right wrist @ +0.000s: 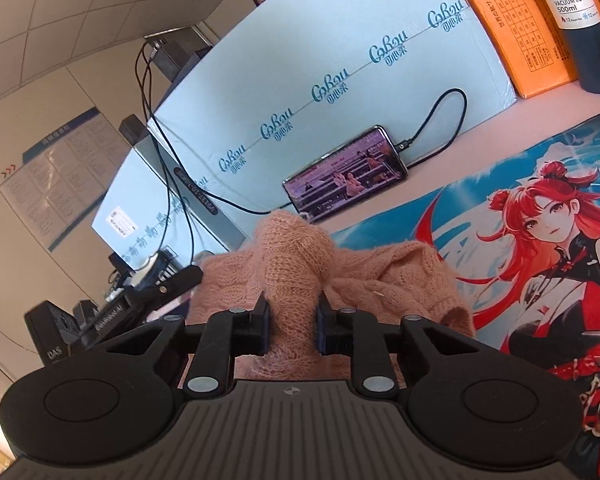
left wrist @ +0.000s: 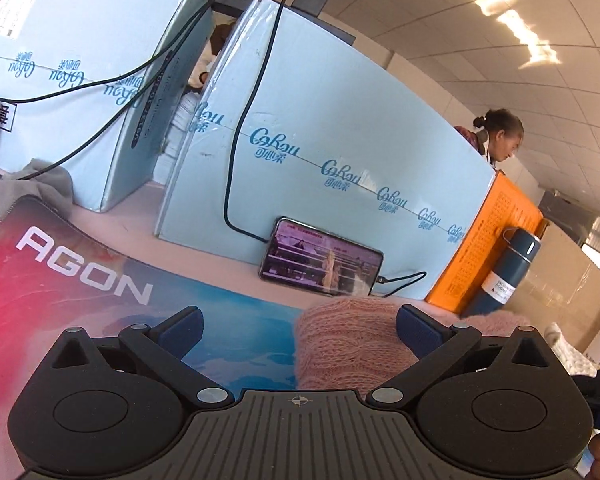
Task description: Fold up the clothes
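A pink knitted sweater (right wrist: pixel 388 276) lies bunched on a printed desk mat (right wrist: pixel 540 184). My right gripper (right wrist: pixel 291 322) is shut on a raised fold of the sweater, which sticks up between its fingers. In the left wrist view the sweater (left wrist: pixel 340 344) lies between the wide-spread fingers of my left gripper (left wrist: pixel 296 332), which is open; the knit lies against its right finger and does not reach the left one. The mat (left wrist: pixel 80 272) shows the word AGON there.
Light blue boxes (left wrist: pixel 332 152) stand behind the mat. A phone (left wrist: pixel 320 260) with a charging cable leans against one. An orange box (left wrist: pixel 496 236) and a dark vacuum bottle (left wrist: pixel 508 268) stand to the right. A grey cloth (left wrist: pixel 32 188) lies far left.
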`<action>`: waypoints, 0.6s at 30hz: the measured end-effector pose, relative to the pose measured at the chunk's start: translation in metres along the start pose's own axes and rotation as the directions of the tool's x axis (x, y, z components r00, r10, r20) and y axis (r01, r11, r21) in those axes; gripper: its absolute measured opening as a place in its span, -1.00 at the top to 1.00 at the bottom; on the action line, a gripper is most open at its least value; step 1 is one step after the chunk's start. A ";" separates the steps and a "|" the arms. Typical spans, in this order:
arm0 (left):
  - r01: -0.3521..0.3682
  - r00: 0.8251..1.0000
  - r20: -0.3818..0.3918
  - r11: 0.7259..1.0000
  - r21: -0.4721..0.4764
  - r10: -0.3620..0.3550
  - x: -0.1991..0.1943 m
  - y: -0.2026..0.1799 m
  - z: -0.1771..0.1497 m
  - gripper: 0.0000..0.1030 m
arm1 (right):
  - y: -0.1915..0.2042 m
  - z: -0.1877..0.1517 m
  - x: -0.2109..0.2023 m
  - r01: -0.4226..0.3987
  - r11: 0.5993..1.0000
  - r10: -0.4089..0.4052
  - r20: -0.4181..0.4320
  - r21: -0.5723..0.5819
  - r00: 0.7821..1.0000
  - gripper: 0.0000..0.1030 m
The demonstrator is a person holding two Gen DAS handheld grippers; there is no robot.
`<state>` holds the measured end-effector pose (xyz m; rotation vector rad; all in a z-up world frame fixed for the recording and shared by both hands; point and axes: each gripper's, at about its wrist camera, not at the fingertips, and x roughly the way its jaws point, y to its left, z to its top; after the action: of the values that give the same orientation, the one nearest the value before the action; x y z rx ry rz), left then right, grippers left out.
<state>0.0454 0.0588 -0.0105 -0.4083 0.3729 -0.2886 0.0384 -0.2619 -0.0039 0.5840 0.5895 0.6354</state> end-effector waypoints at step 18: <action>-0.077 0.988 -0.125 0.988 0.130 0.093 0.049 -0.035 -0.017 -1.00 | -0.062 0.018 0.005 0.189 0.958 -0.200 0.032 0.213 0.979 0.65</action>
<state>0.0750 0.0055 -0.0236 -0.2499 0.4965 -0.2544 0.0762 -0.3047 -0.0338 0.7279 0.6594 0.3725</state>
